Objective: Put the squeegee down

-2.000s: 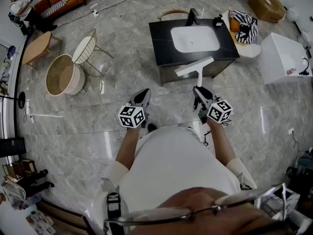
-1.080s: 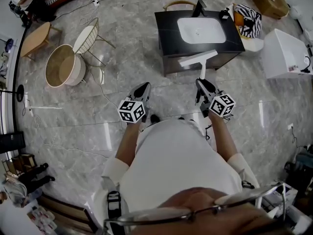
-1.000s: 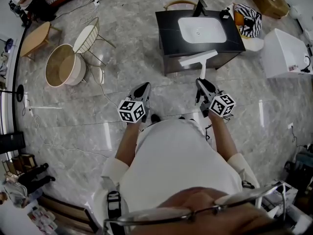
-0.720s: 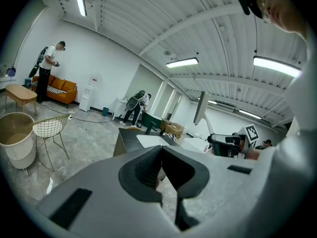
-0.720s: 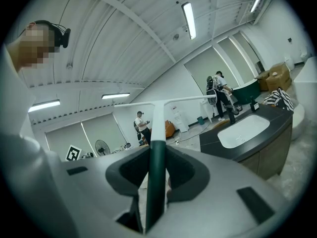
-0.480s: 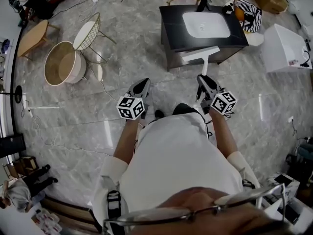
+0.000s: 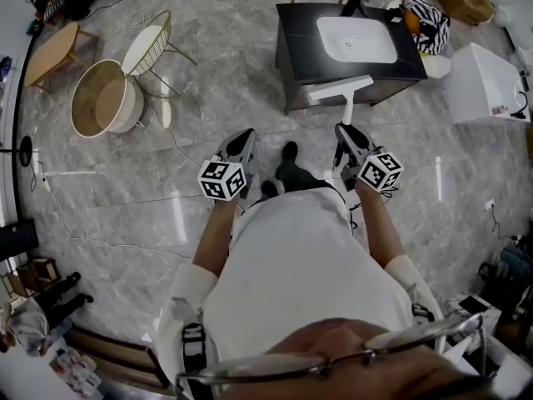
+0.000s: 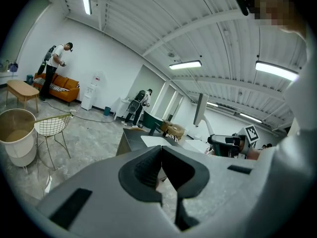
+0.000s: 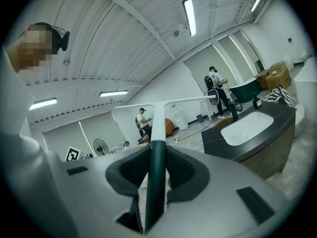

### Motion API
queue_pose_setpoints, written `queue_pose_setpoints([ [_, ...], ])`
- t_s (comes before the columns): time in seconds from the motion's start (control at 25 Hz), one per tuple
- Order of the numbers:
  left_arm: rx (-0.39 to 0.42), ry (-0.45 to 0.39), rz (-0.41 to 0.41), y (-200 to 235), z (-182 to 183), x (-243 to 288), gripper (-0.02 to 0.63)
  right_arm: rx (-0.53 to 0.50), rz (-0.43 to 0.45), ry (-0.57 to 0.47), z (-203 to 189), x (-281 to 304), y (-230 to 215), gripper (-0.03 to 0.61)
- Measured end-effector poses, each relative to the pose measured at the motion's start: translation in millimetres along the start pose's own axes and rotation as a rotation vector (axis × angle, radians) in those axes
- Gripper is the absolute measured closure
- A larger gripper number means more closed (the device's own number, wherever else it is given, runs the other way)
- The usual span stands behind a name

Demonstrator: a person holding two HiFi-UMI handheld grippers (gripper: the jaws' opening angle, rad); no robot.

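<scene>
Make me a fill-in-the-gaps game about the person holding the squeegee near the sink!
The right gripper is shut on the squeegee's dark green ____.
The left gripper is shut and holds ____.
The white sink sits in a ____ counter.
Missing words: handle; nothing; black.

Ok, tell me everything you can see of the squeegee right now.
The squeegee is T-shaped: a long thin white blade bar, a white shaft, then a dark green handle, all plastic-looking. The right gripper holds it by the green handle, with the fingers pressed on both sides. It sticks out ahead of the gripper, blade end toward the black sink cabinet, in the air. Nothing else appears to touch it.
</scene>
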State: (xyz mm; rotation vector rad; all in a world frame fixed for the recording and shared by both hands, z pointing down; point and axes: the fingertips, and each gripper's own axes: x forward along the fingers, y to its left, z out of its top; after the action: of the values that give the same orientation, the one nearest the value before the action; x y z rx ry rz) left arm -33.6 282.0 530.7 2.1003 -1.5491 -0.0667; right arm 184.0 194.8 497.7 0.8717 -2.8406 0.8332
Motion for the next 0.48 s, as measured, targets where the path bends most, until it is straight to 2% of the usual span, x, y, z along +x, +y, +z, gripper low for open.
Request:
queue_pose_setpoints([
  [0.48,-0.025,0.009,0.056,37,21,40,0.609,0.036,0.034,0.034,12,64,-37,0.477],
])
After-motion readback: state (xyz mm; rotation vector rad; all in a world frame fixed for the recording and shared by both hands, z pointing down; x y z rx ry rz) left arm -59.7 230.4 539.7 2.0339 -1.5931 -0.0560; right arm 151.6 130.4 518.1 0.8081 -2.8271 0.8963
